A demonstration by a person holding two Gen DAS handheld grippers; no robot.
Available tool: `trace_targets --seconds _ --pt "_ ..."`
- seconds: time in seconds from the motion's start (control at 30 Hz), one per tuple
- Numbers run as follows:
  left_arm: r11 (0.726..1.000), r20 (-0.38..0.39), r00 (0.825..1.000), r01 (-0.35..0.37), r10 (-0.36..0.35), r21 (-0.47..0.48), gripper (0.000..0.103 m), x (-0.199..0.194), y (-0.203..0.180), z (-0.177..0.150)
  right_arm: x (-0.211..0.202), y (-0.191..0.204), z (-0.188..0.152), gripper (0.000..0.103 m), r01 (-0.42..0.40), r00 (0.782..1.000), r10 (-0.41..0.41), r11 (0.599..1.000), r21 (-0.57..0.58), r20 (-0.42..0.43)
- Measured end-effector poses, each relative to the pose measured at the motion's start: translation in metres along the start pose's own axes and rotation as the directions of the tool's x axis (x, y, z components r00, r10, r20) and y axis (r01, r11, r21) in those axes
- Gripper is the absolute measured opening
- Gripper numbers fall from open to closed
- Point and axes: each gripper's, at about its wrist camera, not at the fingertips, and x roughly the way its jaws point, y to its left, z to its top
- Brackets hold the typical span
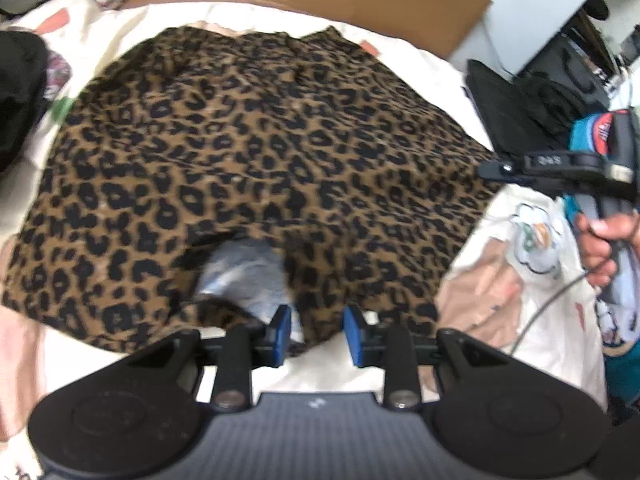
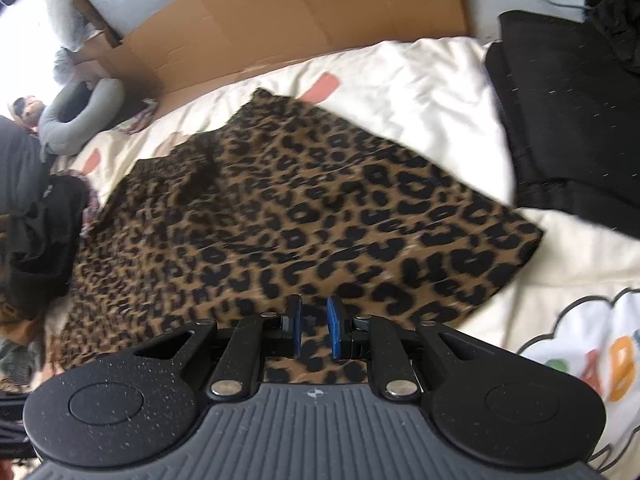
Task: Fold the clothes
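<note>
A leopard-print garment (image 1: 248,160) lies spread on a cream printed bedspread (image 1: 520,280). Its near hem gapes and shows a pale grey lining (image 1: 244,272). My left gripper (image 1: 316,332) is open with its blue pads just above the near hem, gripping nothing. The right gripper's body shows at the garment's right edge in the left wrist view (image 1: 576,164), held by a hand. In the right wrist view the garment (image 2: 304,216) fills the middle, and my right gripper (image 2: 314,328) is open with a narrow gap, low over the near edge of the cloth.
A flat cardboard sheet (image 2: 288,20) lies along the bed's far side. Black folded clothes (image 2: 572,128) sit at the right of the bed, a dark pile (image 2: 36,216) at the left. A grey neck pillow (image 2: 76,120) lies far left.
</note>
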Motion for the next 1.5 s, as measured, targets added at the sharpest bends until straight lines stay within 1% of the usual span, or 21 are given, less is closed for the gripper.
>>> trace_targets --seconds 0.07,0.13,0.2,0.23,0.3,0.37,0.43,0.47,0.6,0.7,0.73,0.87,1.0,1.07,1.17,1.27,1.3,1.37,1.4,1.43,1.5 --pt "1.000 0.014 1.000 -0.011 0.011 -0.006 0.035 -0.003 0.004 0.000 0.001 0.008 -0.003 0.016 -0.017 1.000 0.017 1.000 -0.006 -0.010" --pt "1.000 0.025 0.999 -0.020 0.020 -0.013 0.039 -0.006 0.008 0.000 0.002 0.016 -0.006 0.024 -0.036 0.999 0.035 0.999 -0.013 -0.021" --pt "0.999 0.036 0.999 -0.027 0.028 -0.018 0.043 -0.008 0.012 0.000 0.004 0.024 -0.010 0.027 -0.063 0.997 0.062 0.998 -0.023 -0.036" --pt "0.999 0.042 0.999 -0.033 0.034 -0.023 0.045 -0.008 0.015 -0.001 0.005 0.029 -0.012 0.028 -0.080 0.996 0.079 0.996 -0.029 -0.049" --pt "0.998 0.036 0.998 -0.051 0.053 -0.047 0.045 -0.010 0.019 -0.002 0.007 0.037 -0.017 0.029 -0.111 0.991 0.108 0.993 -0.043 -0.078" --pt "0.997 0.047 0.997 -0.052 0.055 -0.056 0.045 -0.013 0.021 -0.002 0.009 0.047 -0.022 0.029 -0.136 0.986 0.129 0.989 -0.057 -0.103" --pt "0.996 0.067 0.995 -0.066 0.070 -0.056 0.050 -0.014 0.022 -0.004 0.013 0.056 -0.028 0.029 -0.161 0.980 0.151 0.984 -0.070 -0.129" --pt "0.996 0.075 0.994 -0.073 0.078 -0.056 0.050 -0.013 0.023 -0.005 0.015 0.060 -0.031 0.029 -0.173 0.976 0.161 0.982 -0.077 -0.143" --pt "0.993 0.051 0.995 -0.080 0.085 -0.090 0.050 -0.006 0.033 -0.013 0.021 0.074 -0.041 0.029 -0.213 0.963 0.192 0.973 -0.094 -0.188" --pt "0.994 0.047 0.996 -0.076 0.079 -0.072 0.050 -0.006 0.037 -0.018 0.025 0.080 -0.051 0.029 -0.247 0.950 0.228 0.967 -0.067 -0.213" --pt "0.995 0.050 0.996 -0.075 0.079 -0.067 0.050 -0.007 0.038 -0.019 0.025 0.082 -0.054 0.029 -0.267 0.941 0.245 0.962 -0.063 -0.234" --pt "0.996 0.072 0.996 -0.048 0.053 -0.073 0.049 -0.008 0.038 -0.022 0.028 0.088 -0.067 0.029 -0.289 0.922 0.258 0.955 -0.068 -0.290" --pt "0.998 0.082 0.996 -0.019 0.024 -0.064 0.048 -0.005 0.036 -0.026 0.034 0.095 -0.076 0.029 -0.314 0.899 0.282 0.948 -0.047 -0.335" --pt "0.998 0.072 0.997 -0.005 0.009 -0.065 0.047 -0.001 0.036 -0.029 0.035 0.098 -0.080 0.029 -0.337 0.887 0.304 0.941 -0.037 -0.348" --pt "0.995 0.081 0.996 0.054 -0.048 -0.079 0.042 0.003 0.034 -0.033 0.037 0.100 -0.084 0.029 -0.360 0.867 0.330 0.933 -0.013 -0.373" --pt "0.995 0.095 0.992 0.087 -0.082 -0.051 0.041 0.009 0.027 -0.036 0.043 0.100 -0.087 0.029 -0.374 0.849 0.357 0.927 0.034 -0.388" --pt "0.995 0.093 0.992 0.091 -0.087 -0.043 0.039 0.012 0.025 -0.036 0.045 0.099 -0.087 0.029 -0.376 0.844 0.366 0.925 0.054 -0.391" --pt "0.996 0.075 0.994 0.085 -0.082 -0.032 0.029 0.018 0.022 -0.035 0.048 0.099 -0.088 0.029 -0.380 0.836 0.383 0.921 0.088 -0.394" --pt "0.996 0.069 0.994 0.083 -0.081 -0.032 0.017 0.020 0.021 -0.034 0.048 0.098 -0.088 0.029 -0.383 0.832 0.391 0.918 0.103 -0.393" --pt "0.996 0.063 0.995 0.081 -0.079 -0.033 0.010 0.022 0.021 -0.034 0.048 0.097 -0.088 0.029 -0.387 0.829 0.401 0.914 0.119 -0.389" --pt "0.995 0.064 0.994 0.096 -0.094 -0.036 0.010 0.024 0.021 -0.033 0.049 0.095 -0.087 0.030 -0.392 0.825 0.422 0.906 0.157 -0.377"
